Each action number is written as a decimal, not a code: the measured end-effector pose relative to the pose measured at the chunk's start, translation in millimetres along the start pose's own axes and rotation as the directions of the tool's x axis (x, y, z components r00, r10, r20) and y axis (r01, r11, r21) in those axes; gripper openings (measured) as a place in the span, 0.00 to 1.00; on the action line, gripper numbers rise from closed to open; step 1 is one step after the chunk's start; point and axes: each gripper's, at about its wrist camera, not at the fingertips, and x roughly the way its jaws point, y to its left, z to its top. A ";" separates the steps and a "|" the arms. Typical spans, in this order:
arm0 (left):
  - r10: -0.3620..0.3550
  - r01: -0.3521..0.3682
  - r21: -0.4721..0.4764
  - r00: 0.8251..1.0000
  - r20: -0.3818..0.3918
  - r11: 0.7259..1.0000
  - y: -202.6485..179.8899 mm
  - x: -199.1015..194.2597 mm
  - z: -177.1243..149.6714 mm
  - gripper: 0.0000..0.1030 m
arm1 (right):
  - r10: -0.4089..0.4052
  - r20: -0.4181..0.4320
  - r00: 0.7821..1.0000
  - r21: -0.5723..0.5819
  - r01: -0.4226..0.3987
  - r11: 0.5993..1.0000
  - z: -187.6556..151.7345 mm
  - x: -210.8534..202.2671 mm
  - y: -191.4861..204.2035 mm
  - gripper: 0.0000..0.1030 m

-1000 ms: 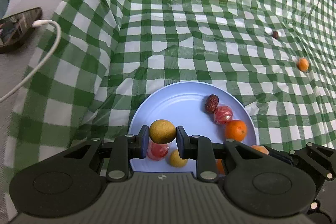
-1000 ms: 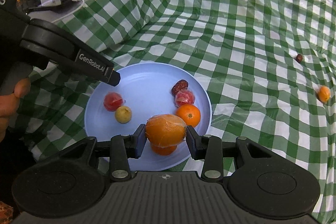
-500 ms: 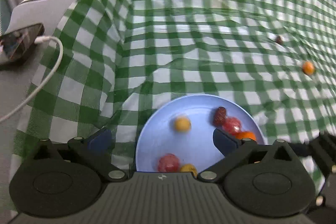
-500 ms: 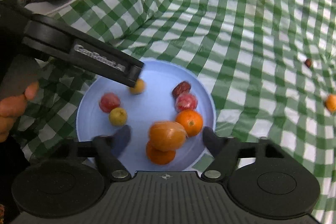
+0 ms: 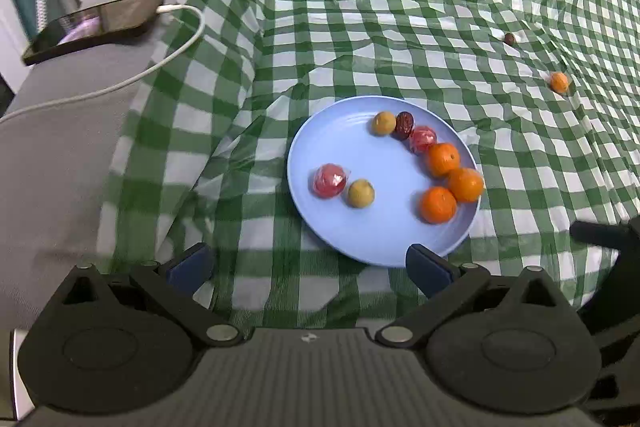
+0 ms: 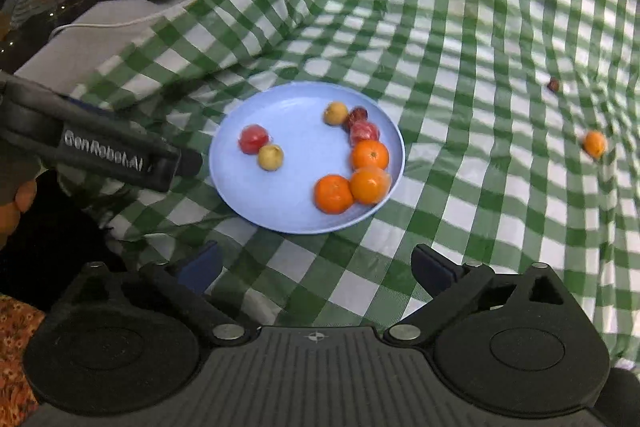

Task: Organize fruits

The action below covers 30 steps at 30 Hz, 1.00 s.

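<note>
A second ago each hand-held gripper was clamped on a fruit over the plate; now both have let go and pulled back, and the two fruits lie with the rest. Nearest me, the left hand-held gripper (image 5: 308, 264) hangs low over the checked cloth with its jaws wide apart and nothing between them, and the right hand-held gripper (image 6: 316, 265) does the same just short of the plate, equally empty. Beyond them the blue plate (image 5: 384, 243) sits on the green gingham tablecloth (image 5: 360, 7) and carries eight pieces: three oranges bunched at its right rim, among them the wrapped orange (image 5: 465, 184) that was just dropped, a second orange (image 5: 438, 204) touching it and a third orange (image 5: 443, 159) behind; then a wrapped red fruit (image 5: 423, 139), a dark date (image 5: 404, 125) and the small yellow-green fruit (image 5: 383, 123) just released at the far side, with another red wrapped fruit (image 5: 329, 180) and yellow-green fruit (image 5: 361, 193) paired at the left. So most of the gathering looks done. Farther off, well apart from the plate, a small orange (image 5: 559, 82) and beyond it a dark date-like fruit (image 5: 509, 38) lie loose on the cloth; those two seem to be what is left. Off to the far left a phone (image 5: 94, 25) on its white charging cable (image 5: 120, 83) rests on a grey surface.
</note>
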 end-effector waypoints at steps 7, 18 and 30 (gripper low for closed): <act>0.006 -0.006 -0.002 0.998 0.067 1.000 -4.4 -30.6 -14.9 1.00 | -0.022 0.076 0.997 -0.003 0.022 1.000 -5.1 -28.6 7.0 0.98; 0.011 -0.011 0.004 0.993 0.120 1.000 -10.7 -58.8 -22.4 1.00 | -0.037 0.142 0.989 -0.002 0.038 0.999 -14.1 -53.9 11.9 0.99; 0.006 -0.007 0.006 0.991 0.136 1.000 -9.1 -63.3 -23.3 1.00 | -0.048 0.153 0.987 -0.007 0.049 0.999 -14.3 -58.4 18.5 0.99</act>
